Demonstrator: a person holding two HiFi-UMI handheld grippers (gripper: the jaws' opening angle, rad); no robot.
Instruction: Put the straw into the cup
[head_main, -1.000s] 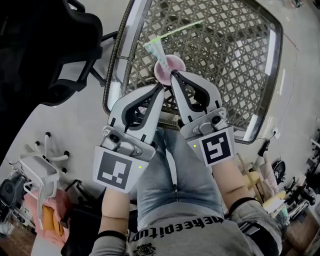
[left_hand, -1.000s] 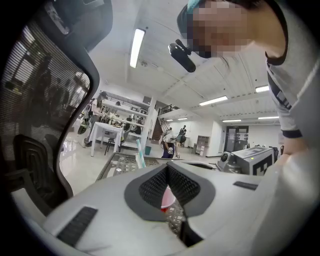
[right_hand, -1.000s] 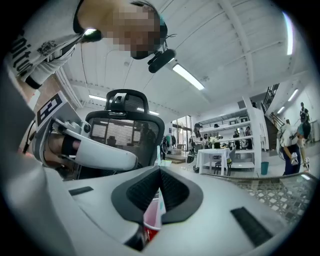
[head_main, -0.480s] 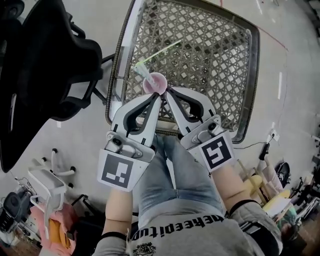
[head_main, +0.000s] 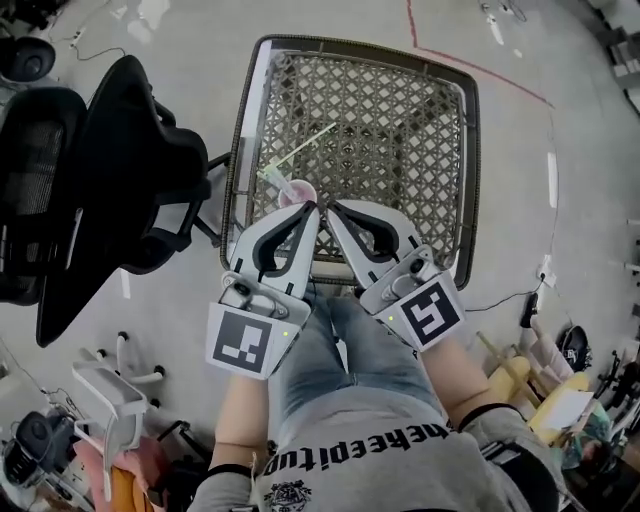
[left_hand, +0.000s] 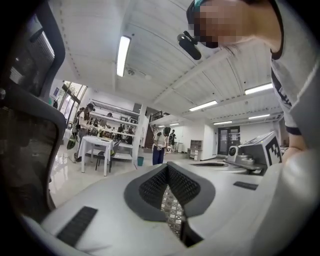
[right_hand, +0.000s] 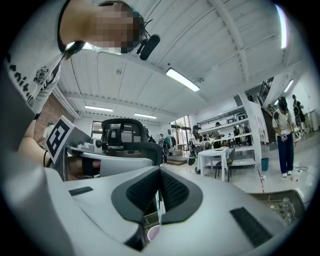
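Note:
A small pink cup stands near the front left of a woven lattice table. A thin pale green straw runs slantwise from beside the cup toward the table's middle; whether its lower end is in the cup I cannot tell. My left gripper and right gripper sit side by side just in front of the cup, both shut with nothing held. In the left gripper view the left gripper shows lattice through a slit. Below my right gripper in its own view the cup's pink rim peeks out.
A black office chair stands close to the table's left side. The table's metal rim frames the lattice. The person's legs in jeans are below the grippers. Stands and clutter crowd the floor at lower left and lower right.
The head view has drawn back, so the table, cup and grippers look smaller and lower in the frame. Both grippers stay shut close to the cup. The straw keeps its slant.

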